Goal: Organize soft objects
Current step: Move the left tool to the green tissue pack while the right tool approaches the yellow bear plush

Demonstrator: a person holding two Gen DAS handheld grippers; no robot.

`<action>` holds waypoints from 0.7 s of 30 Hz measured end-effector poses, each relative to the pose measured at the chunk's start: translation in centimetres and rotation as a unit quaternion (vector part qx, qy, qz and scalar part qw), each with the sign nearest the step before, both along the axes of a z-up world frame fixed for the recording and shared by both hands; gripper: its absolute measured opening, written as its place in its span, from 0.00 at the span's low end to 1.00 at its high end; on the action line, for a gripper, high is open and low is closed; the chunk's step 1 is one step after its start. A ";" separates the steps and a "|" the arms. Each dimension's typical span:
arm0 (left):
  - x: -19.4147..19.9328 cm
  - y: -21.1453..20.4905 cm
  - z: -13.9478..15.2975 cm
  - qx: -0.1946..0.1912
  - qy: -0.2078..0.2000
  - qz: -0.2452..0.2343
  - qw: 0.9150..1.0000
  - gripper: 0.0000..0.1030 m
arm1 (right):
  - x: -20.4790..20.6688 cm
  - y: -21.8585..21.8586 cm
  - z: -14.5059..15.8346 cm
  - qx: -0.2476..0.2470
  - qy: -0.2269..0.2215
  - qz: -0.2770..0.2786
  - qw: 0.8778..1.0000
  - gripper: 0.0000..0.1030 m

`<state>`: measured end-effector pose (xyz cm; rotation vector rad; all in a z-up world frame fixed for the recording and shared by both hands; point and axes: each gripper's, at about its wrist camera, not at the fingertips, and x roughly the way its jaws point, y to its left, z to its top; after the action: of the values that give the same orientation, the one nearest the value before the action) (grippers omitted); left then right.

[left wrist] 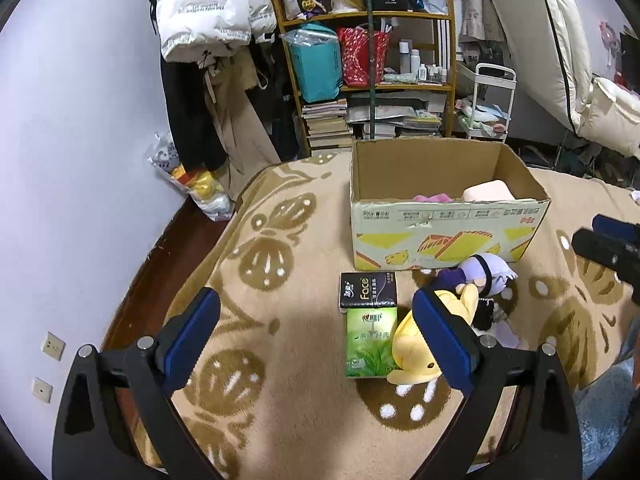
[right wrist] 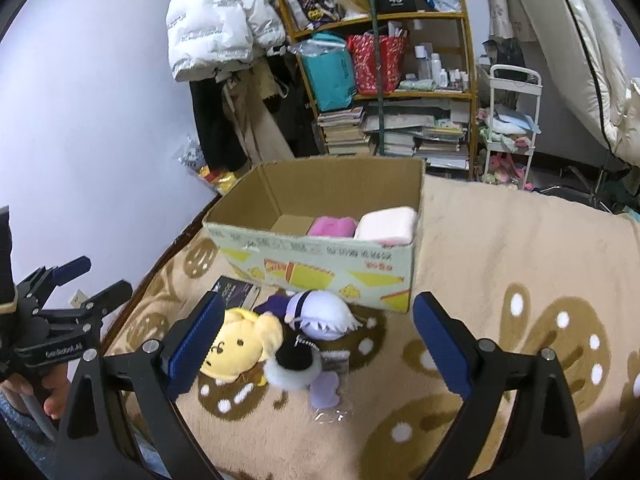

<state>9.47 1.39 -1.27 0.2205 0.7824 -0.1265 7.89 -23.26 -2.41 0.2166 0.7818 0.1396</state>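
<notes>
A cardboard box (left wrist: 448, 232) stands open on the beige blanket, also in the right wrist view (right wrist: 316, 264). Inside lie a pink cloth (right wrist: 332, 227) and a pale pink pad (right wrist: 386, 224). In front of the box lie a yellow bear plush (right wrist: 236, 346), a purple-haired doll (right wrist: 320, 316), a black tissue pack (left wrist: 368, 290) and a green tissue pack (left wrist: 370, 342). My left gripper (left wrist: 316, 336) is open and empty above the blanket, left of the packs. My right gripper (right wrist: 320, 340) is open and empty, hovering over the doll and bear.
A wooden shelf (left wrist: 368, 60) with books, bags and bottles stands behind the box. Coats (left wrist: 208, 12) hang at the left wall. A white cart (right wrist: 510, 120) stands at the right. The blanket's left edge (left wrist: 192, 280) drops to dark floor.
</notes>
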 end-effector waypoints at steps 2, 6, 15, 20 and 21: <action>0.3 0.2 -0.4 -0.007 0.006 0.004 1.000 0.93 | 0.2 0.6 -0.3 -0.010 0.004 0.008 1.000 0.96; 1.0 0.5 -0.9 -0.018 0.017 0.007 1.000 0.93 | 0.6 1.6 -0.9 -0.019 0.009 0.022 1.000 0.96; 2.8 1.2 -1.9 -0.053 0.046 0.008 0.998 0.93 | 1.4 3.5 -1.9 -0.031 0.008 0.050 0.998 0.96; 3.6 1.0 -2.4 -0.058 0.057 0.007 0.997 0.93 | 2.2 4.8 -2.5 -0.029 0.015 0.066 0.997 0.96; 3.9 1.0 -2.6 -0.059 0.061 0.007 0.996 0.93 | 2.3 5.1 -2.7 -0.029 0.019 0.071 0.997 0.96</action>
<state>13.33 2.39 -3.89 0.0956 0.8957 -0.1739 10.18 -18.18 -5.15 0.1078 0.8374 0.2473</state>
